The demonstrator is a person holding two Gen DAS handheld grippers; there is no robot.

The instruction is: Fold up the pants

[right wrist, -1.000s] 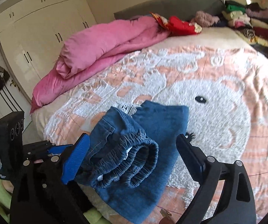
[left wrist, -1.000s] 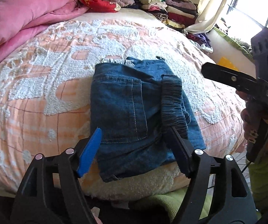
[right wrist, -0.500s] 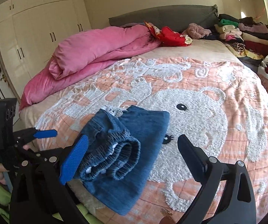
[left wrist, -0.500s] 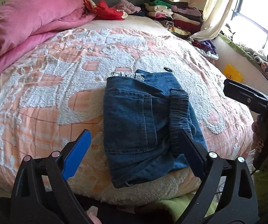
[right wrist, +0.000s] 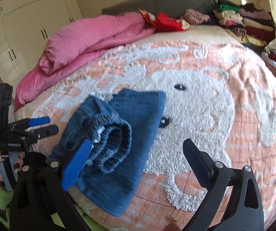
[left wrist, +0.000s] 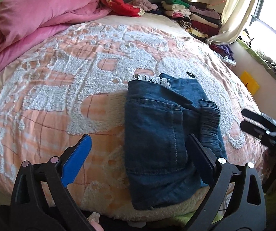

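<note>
Pants point(left wrist: 164, 144) lie folded near the foot edge of the bed point(left wrist: 64, 88), elastic waistband rolled on top. Both claws have drawn back since a second ago: left claw point(left wrist: 138, 159) and right claw point(right wrist: 136, 163) hover gaping, holding nothing.

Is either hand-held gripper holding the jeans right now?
No. The jeans lie folded on the bed, while the left hand-held gripper and right hand-held gripper are both open and empty.
</note>
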